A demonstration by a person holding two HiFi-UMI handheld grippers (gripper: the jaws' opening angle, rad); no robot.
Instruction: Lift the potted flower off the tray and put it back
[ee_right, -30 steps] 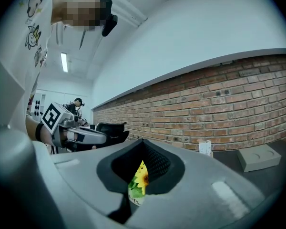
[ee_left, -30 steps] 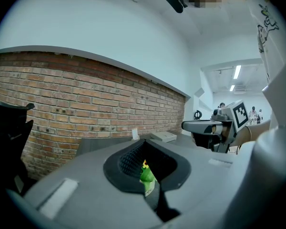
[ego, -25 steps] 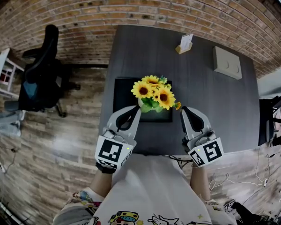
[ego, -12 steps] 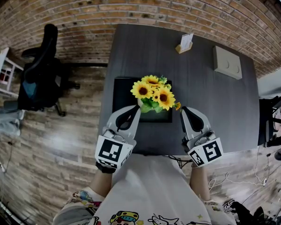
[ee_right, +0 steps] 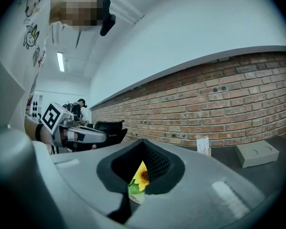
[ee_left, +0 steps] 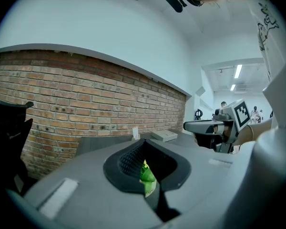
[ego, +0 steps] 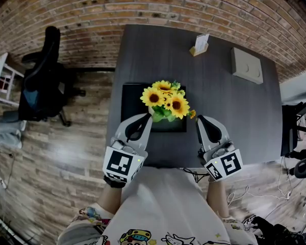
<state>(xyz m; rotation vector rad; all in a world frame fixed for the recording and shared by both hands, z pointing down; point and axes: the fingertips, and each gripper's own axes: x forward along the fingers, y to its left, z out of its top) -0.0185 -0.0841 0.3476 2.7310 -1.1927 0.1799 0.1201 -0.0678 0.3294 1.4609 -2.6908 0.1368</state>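
Note:
The potted flower (ego: 166, 101), yellow sunflowers with green leaves, stands on the black tray (ego: 131, 97) on the dark grey table (ego: 229, 106). My left gripper (ego: 147, 117) is shut and empty, with its tips just in front of the pot's left side. My right gripper (ego: 199, 120) is also shut and empty, a little to the right of the flowers. In the left gripper view, green leaves (ee_left: 147, 175) show through the gap behind the closed jaws. In the right gripper view, a sunflower (ee_right: 140, 177) shows the same way. The pot itself is hidden under the blooms.
A small card holder (ego: 200, 46) and a beige box (ego: 247, 68) sit at the table's far side by the brick wall (ego: 143, 4). A black office chair (ego: 43, 86) stands on the wood floor to the left. The table's near edge lies just under both grippers.

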